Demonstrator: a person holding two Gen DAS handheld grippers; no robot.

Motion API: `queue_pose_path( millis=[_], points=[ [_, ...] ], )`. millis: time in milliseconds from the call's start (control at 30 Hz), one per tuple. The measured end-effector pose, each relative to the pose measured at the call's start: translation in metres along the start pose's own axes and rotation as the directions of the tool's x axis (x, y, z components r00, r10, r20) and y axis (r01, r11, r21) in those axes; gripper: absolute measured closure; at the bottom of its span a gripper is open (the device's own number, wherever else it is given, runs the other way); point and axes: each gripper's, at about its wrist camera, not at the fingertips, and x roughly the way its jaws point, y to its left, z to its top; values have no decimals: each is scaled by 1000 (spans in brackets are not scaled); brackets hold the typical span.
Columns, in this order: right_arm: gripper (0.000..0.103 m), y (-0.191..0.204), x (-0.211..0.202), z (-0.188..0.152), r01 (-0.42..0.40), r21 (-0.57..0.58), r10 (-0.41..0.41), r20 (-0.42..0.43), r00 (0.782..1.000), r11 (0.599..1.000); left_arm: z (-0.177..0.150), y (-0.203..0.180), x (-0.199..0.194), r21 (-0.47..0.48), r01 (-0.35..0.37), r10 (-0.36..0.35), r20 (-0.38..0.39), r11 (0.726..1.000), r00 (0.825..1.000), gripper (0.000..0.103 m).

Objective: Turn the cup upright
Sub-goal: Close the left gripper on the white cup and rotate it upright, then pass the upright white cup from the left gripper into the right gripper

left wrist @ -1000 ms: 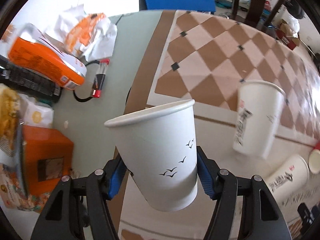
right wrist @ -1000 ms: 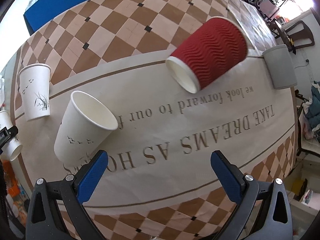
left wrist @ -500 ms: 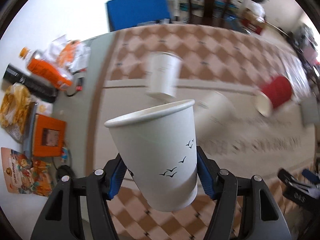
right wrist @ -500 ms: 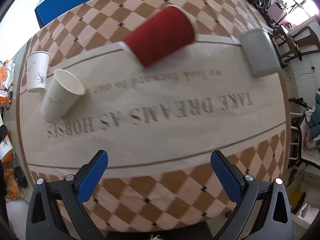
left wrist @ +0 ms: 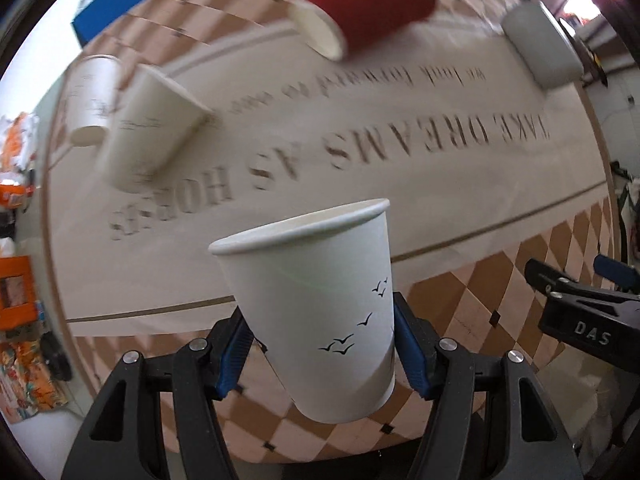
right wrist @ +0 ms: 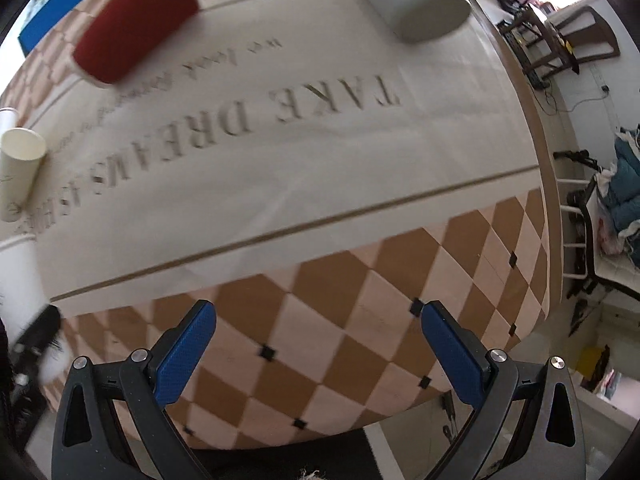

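My left gripper (left wrist: 320, 348) is shut on a white paper cup with black birds (left wrist: 320, 304), held rim up and slightly tilted above the near edge of the table. My right gripper (right wrist: 318, 344) is open and empty over the near checkered part of the cloth; it also shows in the left wrist view (left wrist: 580, 308) at the right. A red ribbed cup (left wrist: 372, 4) (right wrist: 132, 24) lies on its side at the far side. A white cup (left wrist: 148, 128) (right wrist: 18, 168) lies on its side at the left.
A grey cup (left wrist: 540, 44) (right wrist: 408, 0) lies on its side at the far right. Another white cup (left wrist: 90, 100) stands behind the fallen white one. The tablecloth (right wrist: 304, 168) bears printed lettering. Snack packets (left wrist: 20, 308) lie off the table's left edge. Chairs (right wrist: 560, 40) stand to the right.
Both grippers have swung to the right and pulled back toward the near table edge. The left one still holds the bird cup. The right one stays open.
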Motion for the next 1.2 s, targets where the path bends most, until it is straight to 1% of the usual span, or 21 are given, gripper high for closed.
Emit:
queue_pose_path(
  millis=[167, 367, 400, 467, 500, 533, 600, 633, 667, 800, 900, 967, 1100, 1167, 1200],
  points=[
    [0, -22, 15, 0, 20, 23, -20, -22, 1000, 1000, 7, -10, 24, 6, 28, -28, -51, 1000, 998, 41],
    [0, -32, 15, -5, 34, 58, -32, -29, 999, 998, 12, -14, 35, 25, 56, -54, -74, 998, 996, 39],
    [0, -34, 14, -5, 32, 64, -30, -30, 999, 997, 15, -5, 41, 23, 59, -57, -76, 998, 995, 39],
    [0, -31, 11, -6, 32, 74, -29, -31, 999, 997, 18, -3, 42, 8, 73, -72, -71, 997, 995, 39],
    [0, -31, 11, -6, 33, 74, -31, -32, 999, 997, 19, -3, 43, 2, 77, -77, -68, 997, 995, 34],
    [0, -29, 12, -6, 34, 73, -32, -33, 999, 997, 20, -2, 42, -4, 81, -81, -66, 997, 995, 27],
    [0, -24, 12, -8, 37, 71, -35, -36, 999, 997, 21, 0, 39, -8, 95, -96, -56, 995, 994, 20],
    [0, -20, 11, -9, 38, 69, -36, -37, 999, 997, 22, 1, 38, -10, 96, -96, -53, 995, 994, 18],
    [0, -19, 11, -8, 40, 67, -38, -37, 999, 997, 22, 2, 37, -10, 89, -90, -50, 996, 995, 18],
    [0, -16, 12, -8, 48, 57, -46, -36, 998, 997, 23, 10, 30, -13, 102, -102, -34, 995, 994, 18],
    [0, -16, 11, -6, 51, 50, -49, -34, 998, 997, 23, 4, 26, -26, 107, -107, -24, 994, 994, 18],
    [0, -15, 11, -5, 51, 46, -49, -33, 998, 998, 21, 9, 21, -34, 103, -104, -15, 994, 994, 18],
    [0, -14, 11, -6, 51, 41, -50, -30, 998, 998, 13, 26, -2, -68, 115, -114, 13, 991, 993, 18],
    [0, -16, 8, -7, 38, 46, -36, -35, 999, 998, 4, 39, -24, -95, 122, -118, 49, 988, 992, 18],
    [0, -16, 5, -7, 24, 47, -22, -35, 999, 999, 0, 48, -34, -112, 113, -106, 64, 987, 992, 18]
  ],
)
